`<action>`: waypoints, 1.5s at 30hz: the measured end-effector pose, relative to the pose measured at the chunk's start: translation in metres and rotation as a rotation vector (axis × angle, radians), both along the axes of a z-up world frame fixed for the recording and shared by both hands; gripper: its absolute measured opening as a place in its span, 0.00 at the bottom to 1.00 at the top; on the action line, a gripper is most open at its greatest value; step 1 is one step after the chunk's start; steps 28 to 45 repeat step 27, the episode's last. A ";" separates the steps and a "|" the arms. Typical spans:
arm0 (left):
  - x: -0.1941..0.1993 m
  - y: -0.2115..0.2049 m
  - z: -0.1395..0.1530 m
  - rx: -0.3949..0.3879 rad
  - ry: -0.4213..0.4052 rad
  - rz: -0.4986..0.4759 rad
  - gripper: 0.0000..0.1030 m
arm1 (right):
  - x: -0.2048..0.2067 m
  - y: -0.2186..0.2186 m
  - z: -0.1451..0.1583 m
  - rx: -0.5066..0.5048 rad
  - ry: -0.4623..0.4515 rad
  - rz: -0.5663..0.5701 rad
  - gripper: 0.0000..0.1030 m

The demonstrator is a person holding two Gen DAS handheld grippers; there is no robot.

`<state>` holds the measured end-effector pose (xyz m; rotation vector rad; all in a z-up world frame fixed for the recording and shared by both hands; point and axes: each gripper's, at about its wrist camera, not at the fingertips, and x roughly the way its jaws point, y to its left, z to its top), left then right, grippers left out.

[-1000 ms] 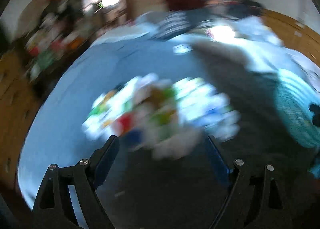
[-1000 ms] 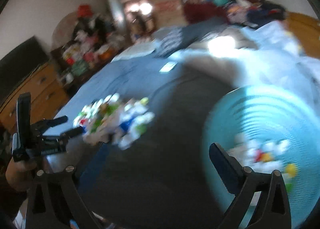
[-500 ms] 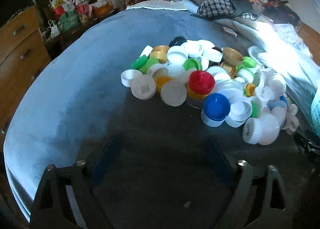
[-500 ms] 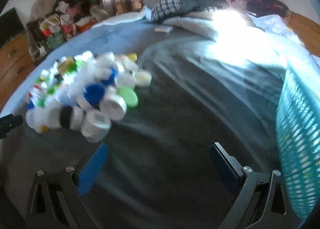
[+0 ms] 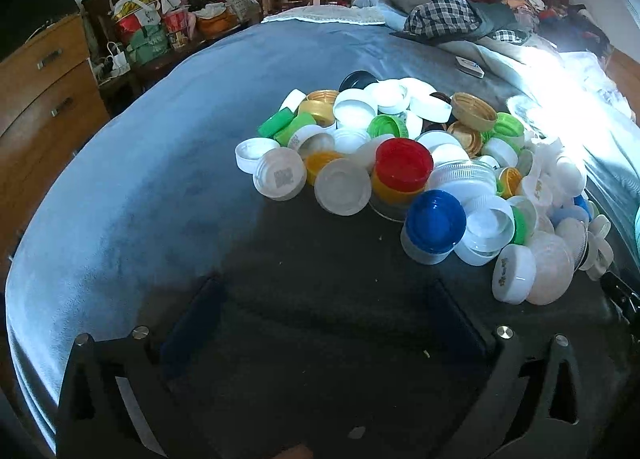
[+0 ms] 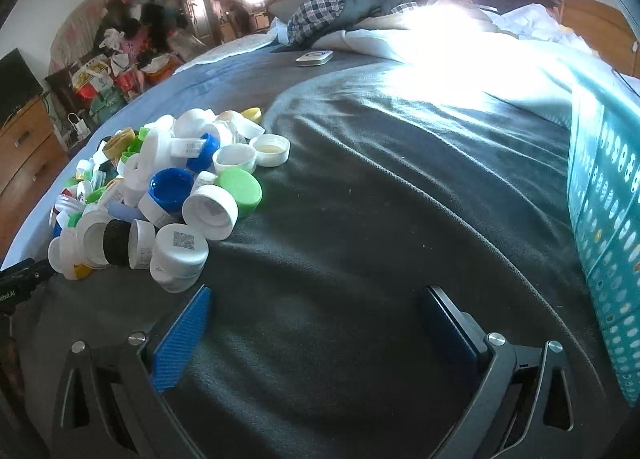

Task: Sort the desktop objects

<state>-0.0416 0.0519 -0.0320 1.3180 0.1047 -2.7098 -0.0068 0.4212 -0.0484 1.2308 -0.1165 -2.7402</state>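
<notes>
A heap of plastic caps and lids (image 5: pixel 404 163) in white, green, yellow, red and blue lies on a dark grey blanket (image 5: pixel 320 299) on a bed. A red cap (image 5: pixel 404 165) and a blue cap (image 5: pixel 435 221) sit near its front. My left gripper (image 5: pixel 326 303) hovers in front of the heap, its jaws opening wide with nothing between them. In the right wrist view the heap (image 6: pixel 160 187) is at the left and my right gripper (image 6: pixel 316 307) stands open and empty over bare blanket. A teal perforated basket (image 6: pixel 608 195) stands at the right edge.
A wooden dresser (image 5: pixel 44 99) and bags of clutter (image 5: pixel 160 31) stand left of the bed. Checked clothing (image 5: pixel 444 19) and bedding pile up at the far end. A small white device (image 6: pixel 315 57) lies on the blanket. Bright sunlight (image 6: pixel 440 43) washes out the far right.
Both views swung down and settled from heavy blur to a steady close view of the bed. The left jaws spread wider. The basket shifted to the right edge of the right view.
</notes>
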 end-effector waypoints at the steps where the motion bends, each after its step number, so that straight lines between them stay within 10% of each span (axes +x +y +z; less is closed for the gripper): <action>1: 0.000 0.000 0.000 0.000 0.001 0.000 0.99 | 0.000 0.000 0.000 0.000 0.000 0.000 1.00; 45: -0.002 0.001 -0.001 0.002 0.020 0.002 0.99 | 0.000 0.000 0.000 0.000 0.000 0.000 1.00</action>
